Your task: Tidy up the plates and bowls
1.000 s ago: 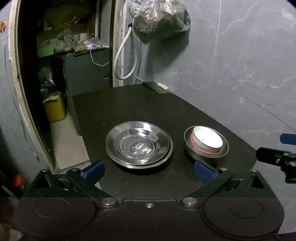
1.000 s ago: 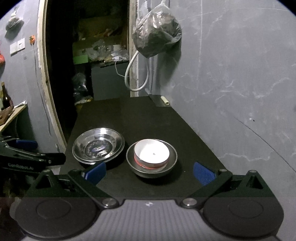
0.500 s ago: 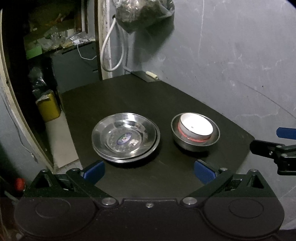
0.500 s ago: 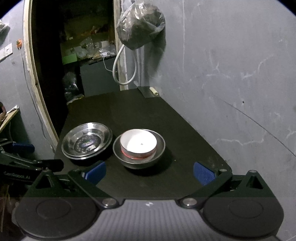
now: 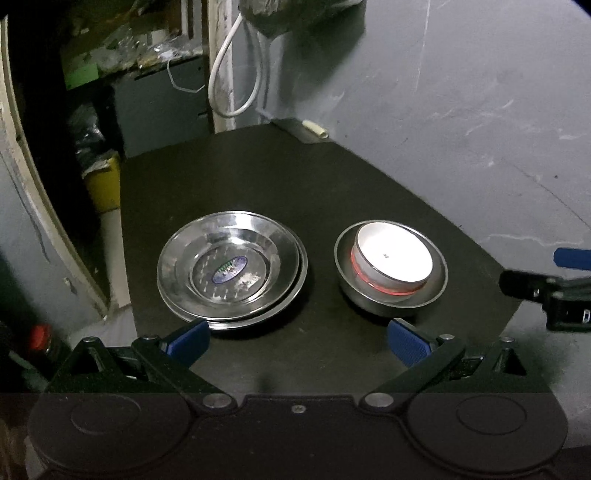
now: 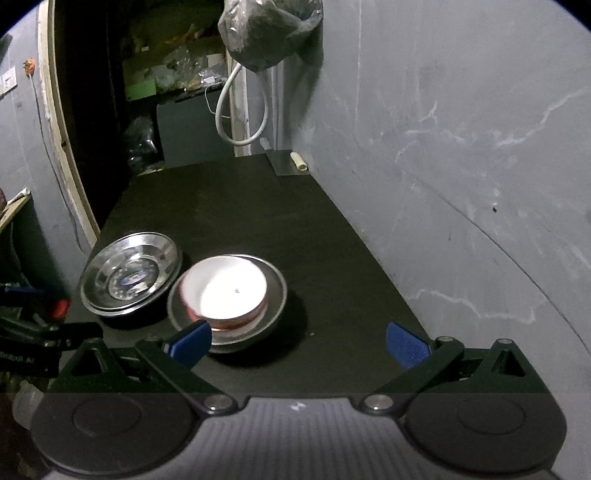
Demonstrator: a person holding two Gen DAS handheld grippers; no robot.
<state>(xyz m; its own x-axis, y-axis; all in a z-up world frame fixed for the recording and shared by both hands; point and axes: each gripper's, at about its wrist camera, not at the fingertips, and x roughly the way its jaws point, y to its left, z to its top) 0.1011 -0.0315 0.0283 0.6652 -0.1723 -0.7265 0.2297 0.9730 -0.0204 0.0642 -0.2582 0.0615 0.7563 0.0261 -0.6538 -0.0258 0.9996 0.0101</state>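
Observation:
Two stacked steel plates (image 5: 232,271) (image 6: 131,273) lie on the black table (image 5: 295,192) (image 6: 258,206), left of a steel bowl (image 5: 437,280) (image 6: 277,291). A white bowl with a red band (image 5: 391,258) (image 6: 223,288) sits nested inside the steel bowl. My left gripper (image 5: 297,341) is open and empty above the table's near edge, in front of both stacks. My right gripper (image 6: 297,343) is open too, empty, its left pad just in front of the steel bowl. In the left wrist view, the right gripper's finger (image 5: 546,288) shows at the right edge.
A grey wall (image 6: 461,147) borders the table on the right. A dark plastic bag (image 6: 269,29) hangs above the far corner, with a white cable loop (image 6: 240,110) below it. A small pale roll (image 6: 298,161) rests on a dark sheet at the table's far edge. A cluttered doorway opens at left.
Both grippers have pulled back from the dishes and swung slightly; the plates and bowls stay where they were. Both remain open.

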